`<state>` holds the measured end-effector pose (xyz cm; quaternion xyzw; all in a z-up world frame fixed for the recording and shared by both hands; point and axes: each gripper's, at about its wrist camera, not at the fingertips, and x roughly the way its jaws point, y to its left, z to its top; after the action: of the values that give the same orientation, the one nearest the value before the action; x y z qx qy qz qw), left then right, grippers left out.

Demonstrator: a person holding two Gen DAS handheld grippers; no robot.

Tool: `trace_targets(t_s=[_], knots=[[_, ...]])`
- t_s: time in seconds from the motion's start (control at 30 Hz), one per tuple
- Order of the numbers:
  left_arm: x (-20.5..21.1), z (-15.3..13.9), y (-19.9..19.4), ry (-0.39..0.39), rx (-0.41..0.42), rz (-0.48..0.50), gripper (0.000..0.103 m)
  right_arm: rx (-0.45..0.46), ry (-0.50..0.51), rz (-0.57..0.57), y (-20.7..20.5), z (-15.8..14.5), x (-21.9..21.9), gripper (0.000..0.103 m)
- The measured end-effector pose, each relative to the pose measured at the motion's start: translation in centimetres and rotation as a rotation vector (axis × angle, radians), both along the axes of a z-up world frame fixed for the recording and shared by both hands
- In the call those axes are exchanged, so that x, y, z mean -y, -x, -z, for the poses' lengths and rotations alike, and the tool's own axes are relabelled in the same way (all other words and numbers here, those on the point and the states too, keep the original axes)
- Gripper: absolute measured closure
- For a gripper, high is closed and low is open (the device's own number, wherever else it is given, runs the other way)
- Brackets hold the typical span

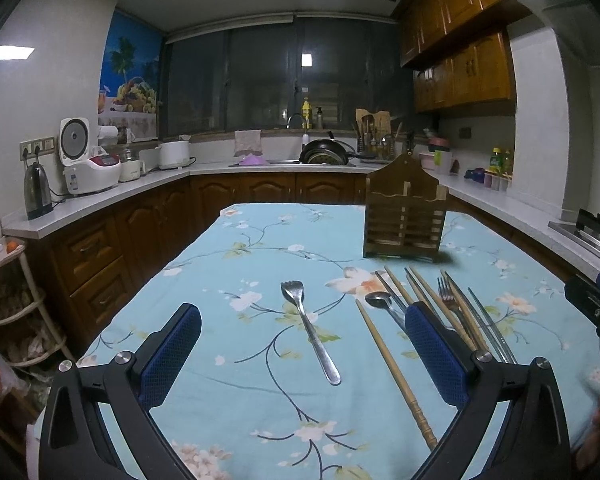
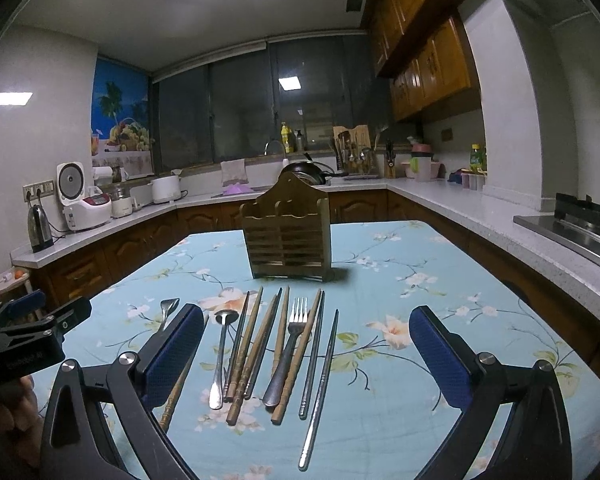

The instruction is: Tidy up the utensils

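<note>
From your left wrist camera, your left gripper is spread wide and grips nothing; its blue-padded fingers hang above the floral tablecloth without touching any utensil. Between the two pads lies the spork, alone, head pointing away from you. A single wooden chopstick lies just beside it, running under the right-hand pad. Beyond that pad the main cluster sits: a spoon, a fork, and more chopsticks, wooden and metal, side by side. The wooden utensil holder stands upright at the far part of the table, apart from the cluster. Your right gripper shows at the right edge.

From your right wrist camera, your right gripper is likewise fully released, holding nothing. Between its pads lie the spoon, the fork, the wooden chopsticks and two metal chopsticks. The spork lies left of the left pad, and the utensil holder stands upright straight ahead, its slots showing nothing inside. Your left gripper appears at the left edge; faint grey lettering is printed on its black body, too blurred to read. No other writing is legible.
</note>
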<state>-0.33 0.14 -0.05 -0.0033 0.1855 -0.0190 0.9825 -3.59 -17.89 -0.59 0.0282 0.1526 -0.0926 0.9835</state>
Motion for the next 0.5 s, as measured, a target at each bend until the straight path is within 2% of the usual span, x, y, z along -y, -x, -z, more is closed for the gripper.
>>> trace_targets(t_s=[0.5], knots=[[0.15,-0.01,-0.12,0.003,0.0,0.002,0.001,-0.002,-0.002,0.0,-0.01,-0.05,-0.07,0.0]])
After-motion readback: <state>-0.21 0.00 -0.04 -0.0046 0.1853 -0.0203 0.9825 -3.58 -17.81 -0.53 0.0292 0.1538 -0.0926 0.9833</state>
